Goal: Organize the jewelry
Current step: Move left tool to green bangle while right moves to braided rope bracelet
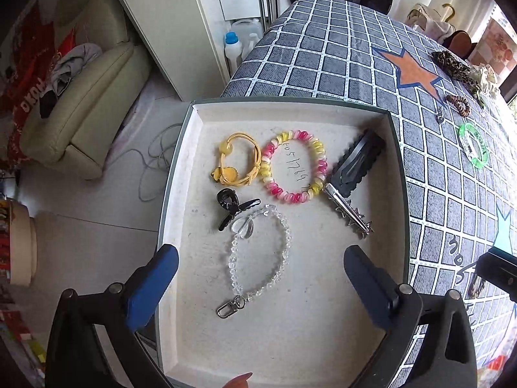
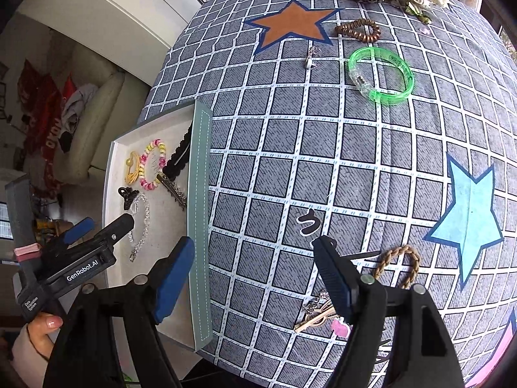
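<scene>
Left gripper [image 1: 260, 276] spread wide, empty, over clear beaded bracelet [image 1: 258, 252] in white tray [image 1: 323, 339]. Right gripper [image 2: 255, 274] parted, empty. Probably light, limp, slippery; best pinched across beads.

The right claw [image 2: 255, 271] hangs with its blue fingers [image 2: 174, 278] spread wide and nothing between them, over the checked cloth [image 2: 290, 148] of the desk, just beside the grey-green rim of a white tray [image 2: 200, 213]. In the tray lie a yellow cord tie [image 2: 133, 168], a pink-and-yellow beaded bracelet [image 2: 154, 168], a black hair clip [image 2: 177, 156] and a clear crystal chain [image 2: 142, 226], with the left claw [image 2: 106, 224] above them. On the cloth rest a green bangle [image 2: 381, 76], a brown coil tie [image 2: 358, 30], a braided rope ring [image 2: 400, 266] and a gold clip [image 2: 315, 318].
</scene>
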The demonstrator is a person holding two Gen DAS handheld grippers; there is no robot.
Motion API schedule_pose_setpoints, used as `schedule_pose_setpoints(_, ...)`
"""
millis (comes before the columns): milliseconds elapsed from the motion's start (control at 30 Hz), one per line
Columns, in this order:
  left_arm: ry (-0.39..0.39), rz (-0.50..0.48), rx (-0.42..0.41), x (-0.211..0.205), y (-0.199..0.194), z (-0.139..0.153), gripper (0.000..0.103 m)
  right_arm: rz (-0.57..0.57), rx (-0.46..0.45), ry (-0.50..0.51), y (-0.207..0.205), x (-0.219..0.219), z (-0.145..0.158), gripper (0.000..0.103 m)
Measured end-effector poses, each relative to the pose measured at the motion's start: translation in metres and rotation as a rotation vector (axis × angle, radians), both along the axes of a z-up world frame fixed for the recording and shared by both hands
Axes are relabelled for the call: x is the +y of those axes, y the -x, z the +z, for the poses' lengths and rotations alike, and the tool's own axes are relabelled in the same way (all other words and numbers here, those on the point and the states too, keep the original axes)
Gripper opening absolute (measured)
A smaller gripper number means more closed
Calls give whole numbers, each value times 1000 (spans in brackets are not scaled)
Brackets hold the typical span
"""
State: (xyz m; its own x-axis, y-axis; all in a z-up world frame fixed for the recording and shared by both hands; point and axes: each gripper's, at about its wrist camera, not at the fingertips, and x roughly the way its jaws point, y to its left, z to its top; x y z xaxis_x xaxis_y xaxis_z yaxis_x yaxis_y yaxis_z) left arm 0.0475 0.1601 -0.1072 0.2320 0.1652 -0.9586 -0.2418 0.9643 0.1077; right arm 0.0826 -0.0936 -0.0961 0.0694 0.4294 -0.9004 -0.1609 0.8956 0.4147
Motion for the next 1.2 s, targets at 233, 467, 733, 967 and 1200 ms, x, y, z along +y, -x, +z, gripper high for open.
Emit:
schedule_pose_setpoints(233, 20, -67, 18, -21, -1, 6, 103, -63, 4, 13, 3, -26, -1, 87)
schedule_pose_setpoints(467, 23, -138, -7, -49, -16, 16, 103, -161, 0, 52, 16, -76, -5, 87)
schedule_pose_setpoints(733, 96, -261, -5, -99, -42, 16, 103, -306, 59, 149, 35, -144, -20, 87)
schedule_pose_setpoints(967, 125, -315, 4, -140, -67, 9, 103, -306, 65, 224, 49, -163, -29, 87)
schedule_pose_setpoints(1200, 158, -313, 13, -169, -95, -3, 103, -247, 20, 249, 40, -147, -35, 87)
